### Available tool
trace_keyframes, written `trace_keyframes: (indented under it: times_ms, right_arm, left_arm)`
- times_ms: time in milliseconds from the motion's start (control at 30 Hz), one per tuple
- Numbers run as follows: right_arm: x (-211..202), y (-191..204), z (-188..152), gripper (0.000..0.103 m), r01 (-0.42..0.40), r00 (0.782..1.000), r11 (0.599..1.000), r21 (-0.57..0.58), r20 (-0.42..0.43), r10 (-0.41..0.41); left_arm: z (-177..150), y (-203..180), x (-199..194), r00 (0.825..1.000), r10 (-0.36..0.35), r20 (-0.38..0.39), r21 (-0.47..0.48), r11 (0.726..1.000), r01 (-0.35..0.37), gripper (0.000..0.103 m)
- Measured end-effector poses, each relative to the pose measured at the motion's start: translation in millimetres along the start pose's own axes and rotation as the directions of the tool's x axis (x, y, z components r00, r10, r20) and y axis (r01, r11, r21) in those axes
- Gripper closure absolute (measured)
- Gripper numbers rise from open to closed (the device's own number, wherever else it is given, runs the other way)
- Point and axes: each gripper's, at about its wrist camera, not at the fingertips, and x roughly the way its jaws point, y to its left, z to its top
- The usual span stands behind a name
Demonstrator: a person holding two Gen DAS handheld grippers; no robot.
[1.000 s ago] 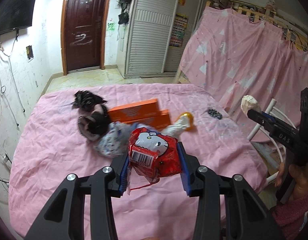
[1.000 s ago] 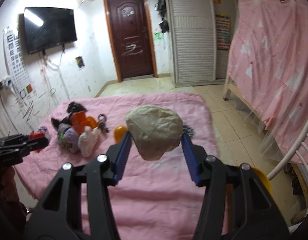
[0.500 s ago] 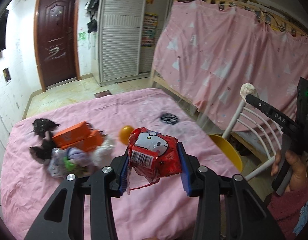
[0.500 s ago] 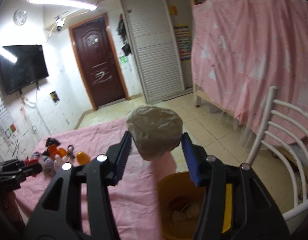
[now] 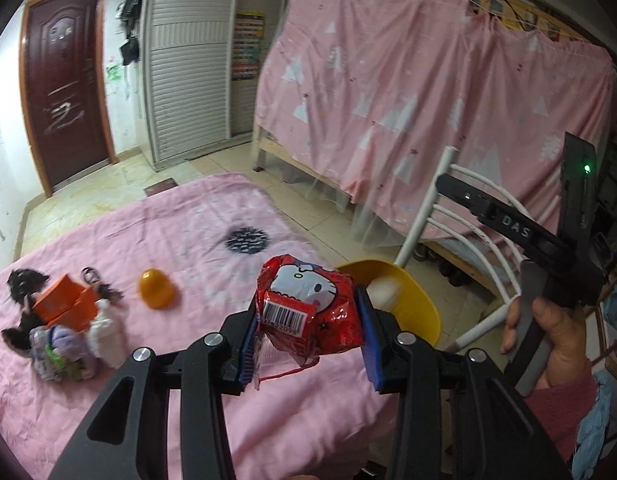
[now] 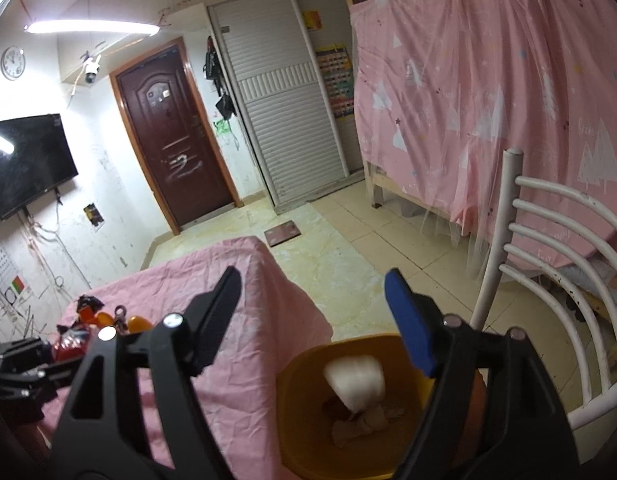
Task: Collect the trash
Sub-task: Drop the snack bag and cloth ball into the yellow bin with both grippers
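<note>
On the left of the pink-covered table (image 5: pixel 156 240), a heap is seen that has not been cleared: orange boxes (image 5: pixel 64 308), a white bottle (image 5: pixel 106 338), a patterned bundle (image 5: pixel 60 354) and some black scraps (image 5: pixel 22 282). Which of these count as trash cannot be told. Just beside the heap lies an orange shell (image 5: pixel 156 290), and farther back a black patterned disc (image 5: pixel 245 240); both are untouched.

In the middle of the left view, the left tool (image 5: pixel 306 334) is clamped on a red wrapper (image 5: pixel 310 312) printed with a cartoon cat and a barcode. The wrapper is held above the table's near edge, short of the yellow bin (image 5: pixel 412 300), so this piece is judged to be in transit and not yet dropped.

To the right, the bin stands on the floor between the table and a white chair (image 6: pixel 548 280). The right tool (image 6: pixel 312 300) is held over it with its jaws opening and nothing between them. A pale wad (image 6: pixel 356 376) is seen blurred at the bin's mouth, above crumpled paper (image 6: pixel 356 424) already inside.

So at least some trash is judged collected, one wrapper is on its way, and the table is left to be sorted.
</note>
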Motion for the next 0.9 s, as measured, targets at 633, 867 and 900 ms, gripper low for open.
trace_keyframes:
  times_ms: [633, 867, 900]
  right_arm:
    - [-26, -56, 9, 0.024, -0.004, 0.992, 0.983, 0.183, 0.122, -0.018]
    - [-25, -57, 11, 0.022, -0.025, 0.992, 0.981, 0.193, 0.126, 0.0]
    - [-24, -57, 11, 0.022, -0.027, 0.992, 0.981, 0.191, 0.125, 0.003]
  left_arm:
    - [32, -98, 88, 0.98, -0.166, -0.109, 0.102, 0.979, 0.177, 0.061]
    - [32, -94, 94, 0.977, -0.184, -0.107, 0.07, 0.979, 0.192, 0.034]
    - [33, -92, 94, 0.977, -0.184, -0.106, 0.065, 0.979, 0.191, 0.034]
